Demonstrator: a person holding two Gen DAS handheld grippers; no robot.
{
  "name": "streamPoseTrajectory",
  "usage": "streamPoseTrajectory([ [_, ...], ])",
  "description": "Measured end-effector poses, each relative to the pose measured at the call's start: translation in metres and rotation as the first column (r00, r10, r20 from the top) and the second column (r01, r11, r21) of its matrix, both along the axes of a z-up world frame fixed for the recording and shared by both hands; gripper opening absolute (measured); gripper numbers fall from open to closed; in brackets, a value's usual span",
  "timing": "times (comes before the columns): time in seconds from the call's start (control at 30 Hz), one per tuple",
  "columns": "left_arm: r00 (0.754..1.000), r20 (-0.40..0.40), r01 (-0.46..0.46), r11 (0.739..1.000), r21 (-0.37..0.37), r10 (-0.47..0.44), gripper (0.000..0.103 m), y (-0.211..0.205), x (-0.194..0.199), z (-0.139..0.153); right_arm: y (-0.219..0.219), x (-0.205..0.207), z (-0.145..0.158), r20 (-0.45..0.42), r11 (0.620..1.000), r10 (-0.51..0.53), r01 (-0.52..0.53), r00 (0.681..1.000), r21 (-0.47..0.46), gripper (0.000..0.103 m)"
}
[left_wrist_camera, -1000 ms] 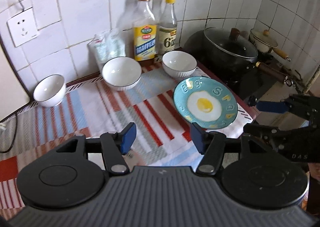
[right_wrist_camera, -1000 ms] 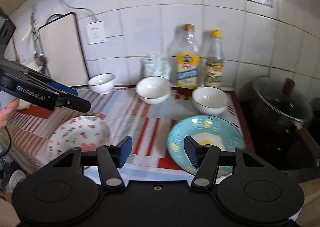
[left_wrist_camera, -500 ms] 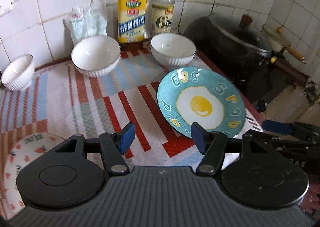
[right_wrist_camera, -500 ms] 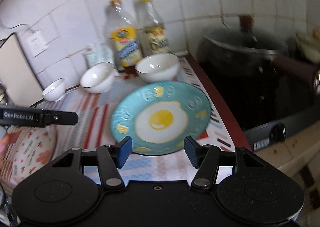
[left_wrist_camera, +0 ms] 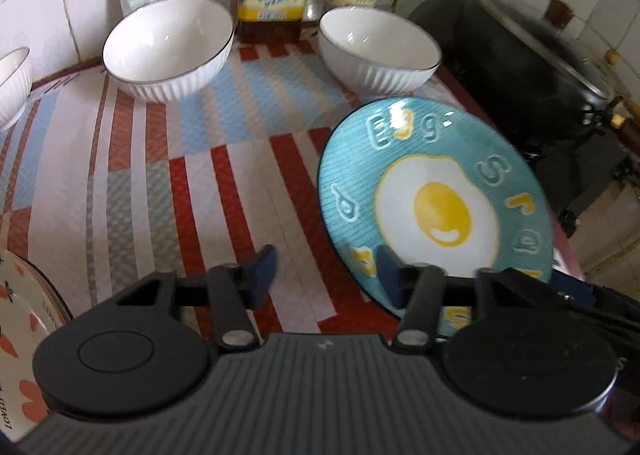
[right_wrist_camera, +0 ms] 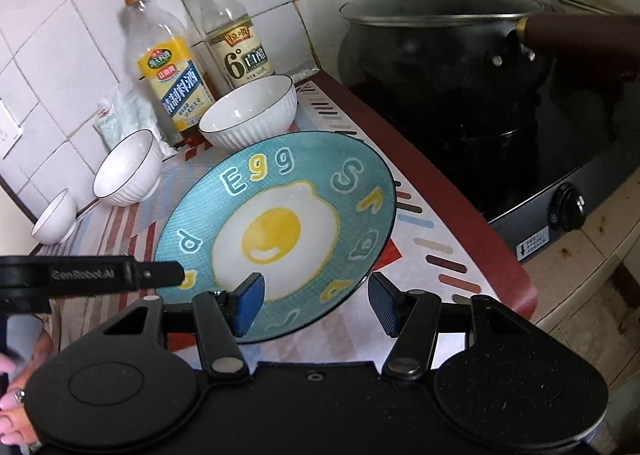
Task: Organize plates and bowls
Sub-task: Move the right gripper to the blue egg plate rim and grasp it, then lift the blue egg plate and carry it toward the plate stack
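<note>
Teal plate [right_wrist_camera: 280, 223], fried-egg print, raised letters, flat on cloth. Right gripper [right_wrist_camera: 316, 301] spread around its edge; left gripper [left_wrist_camera: 326, 273] closing, empty.

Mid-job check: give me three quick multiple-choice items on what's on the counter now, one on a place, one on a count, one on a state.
1. Where is the blue egg plate?
A. on the striped mat
B. inside the pot
C. stacked in a bowl

2. How many white bowls stand on the mat?
A. one
B. three
C. five

3. What is between the right gripper fingers?
A. a bottle
B. a bowl
C. nothing gripped; they straddle the plate's near rim

Answers: 1 A, it lies flat beside the black pot. 2 B, right wrist view shows three. 3 C, pads stand apart.
</note>
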State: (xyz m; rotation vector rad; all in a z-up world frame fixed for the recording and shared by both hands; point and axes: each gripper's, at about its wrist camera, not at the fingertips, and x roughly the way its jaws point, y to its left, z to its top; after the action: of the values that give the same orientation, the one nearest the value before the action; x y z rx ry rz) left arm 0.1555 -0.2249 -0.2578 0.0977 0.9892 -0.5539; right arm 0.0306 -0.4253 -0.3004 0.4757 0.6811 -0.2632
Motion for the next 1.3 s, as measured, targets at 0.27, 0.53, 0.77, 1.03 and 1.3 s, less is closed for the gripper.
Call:
streamPoseTrajectory([
  [0.27, 0.996, -0.088, 0.006, 0.995, -0.103, -0.015, 0.025, 0.0, 0.015, -0.007, 0.007, 0.013, -0.011, -0.011, 1.0, 0.028, -0.028, 1.0, -0.009, 0.066],
  [0.53, 0.997, -0.076, 0.023, 0.995, -0.096, -0.03, 0.023, -0.007, 0.018, -0.007, 0.009, 0.012, -0.012, 0.0, 0.999, -0.007, 0.007, 1.0, -0.031, 0.057],
  [0.77, 0.999, -0.029, 0.043, 0.999, 0.005, -0.042, 0.02, -0.013, 0.016, 0.005, -0.005, 0.011, -0.005, -0.059, 0.997, -0.009, 0.014, 0.998, 0.072, 0.031],
  [1.03, 0.997, -0.04, 0.069, 0.997, -0.02, -0.07, 0.018, 0.0, 0.008, 0.01, 0.0, 0.012, 0.003, -0.071, 0.99, -0.012, 0.022, 0.997, 0.143, 0.027],
  [1.3, 0.99, -0.144, -0.016, 0.996, -0.083, 0.004, 0.02, 0.013, 0.01, 0.004, 0.001, 0.012, 0.016, -0.068, 0.975, -0.033, 0.047, 0.997, 0.215, 0.026],
])
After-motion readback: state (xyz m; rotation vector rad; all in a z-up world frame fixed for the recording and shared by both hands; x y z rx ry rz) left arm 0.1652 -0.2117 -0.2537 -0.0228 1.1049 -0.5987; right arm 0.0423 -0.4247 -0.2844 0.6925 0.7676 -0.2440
